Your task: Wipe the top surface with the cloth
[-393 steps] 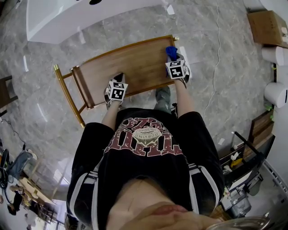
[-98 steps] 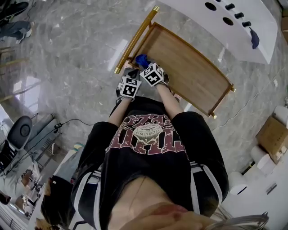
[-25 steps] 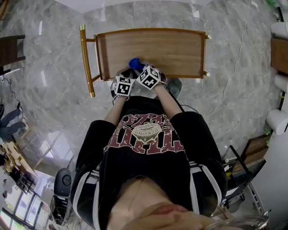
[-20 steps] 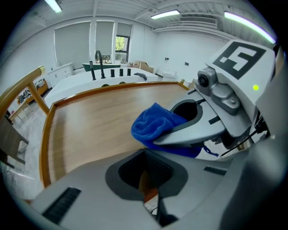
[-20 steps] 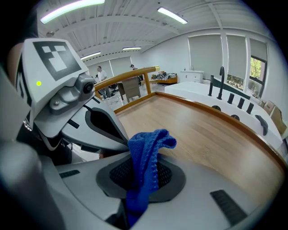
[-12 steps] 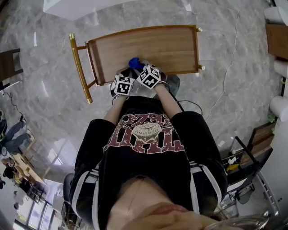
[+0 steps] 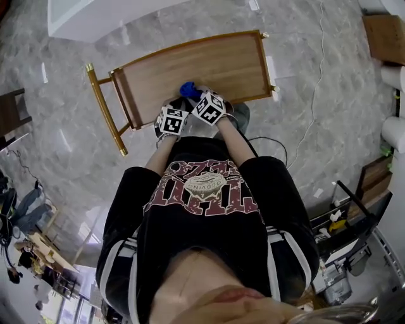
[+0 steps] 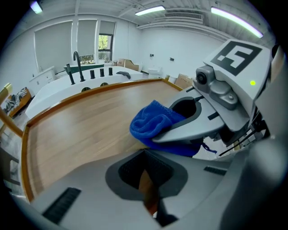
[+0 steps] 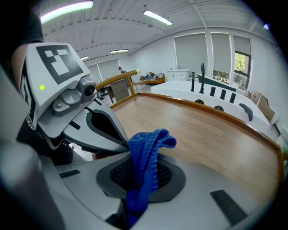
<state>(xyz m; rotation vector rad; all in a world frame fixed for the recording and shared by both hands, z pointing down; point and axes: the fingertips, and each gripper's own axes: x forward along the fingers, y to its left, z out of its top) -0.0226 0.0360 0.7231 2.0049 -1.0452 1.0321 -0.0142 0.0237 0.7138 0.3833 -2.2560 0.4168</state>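
The wooden top (image 7: pixel 202 63) of a gold-framed cart lies in front of me. A blue cloth (image 7: pixel 187 89) rests near the middle of its near edge, with my right gripper (image 7: pixel 195 96) shut on it. In the right gripper view the cloth (image 9: pixel 145 161) bunches up out of the closed jaws. My left gripper (image 7: pixel 167 106) sits right beside it on the left, shut and holding nothing. The left gripper view shows its own jaws (image 8: pixel 146 179) together over the wood (image 8: pixel 85 130), with the cloth (image 8: pixel 153 122) just ahead to the right in the right gripper (image 8: pixel 193 119).
The cart's gold handle (image 7: pixel 104 111) sticks out at the left end. A white counter (image 7: pixel 95 16) with black taps (image 8: pixel 81 74) stands beyond the cart. A raised rim (image 9: pixel 211 112) runs along the top's far side. A cable (image 7: pixel 310 120) trails over the marble floor on the right.
Over the last second both grippers and the cloth keep their place at the near edge; only the view has swung. Earlier the cloth was at the right end, then the left end.
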